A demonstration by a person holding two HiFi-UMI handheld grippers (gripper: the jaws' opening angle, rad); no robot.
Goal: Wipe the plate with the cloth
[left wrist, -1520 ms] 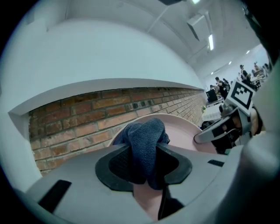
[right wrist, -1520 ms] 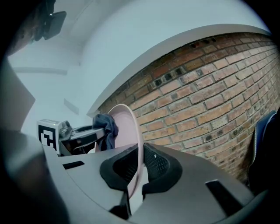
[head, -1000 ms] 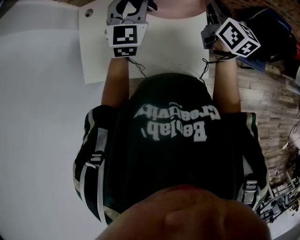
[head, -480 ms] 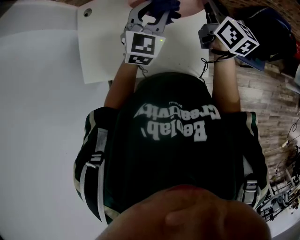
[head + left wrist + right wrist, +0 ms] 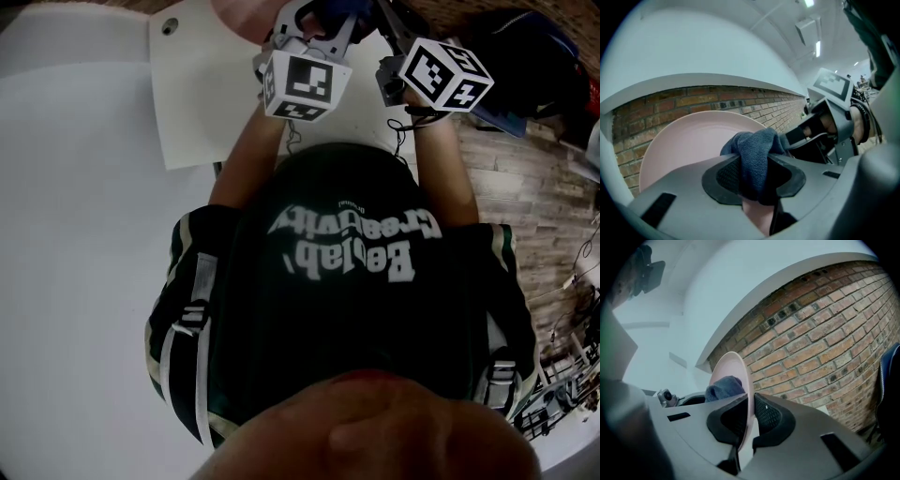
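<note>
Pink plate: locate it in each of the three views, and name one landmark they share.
Head view: the pink plate is a sliver at the top edge, left of centre.
Left gripper view: the plate is centre-left, face on, behind the blue cloth.
Right gripper view: the plate is at centre, edge-on.
Shared landmark: the blue cloth, beside the plate in each.

Setting: I judge this an indoor work room of the lab or office kind; I cannot tell which.
Walls: bare brick wall [image 5: 825,333] under a white soffit.
Ceiling: white, with strip lights [image 5: 818,48].
Floor: wood planks [image 5: 525,187], with a tangle of gear and cables [image 5: 553,384].
Furniture: plain white table [image 5: 75,234].
</note>
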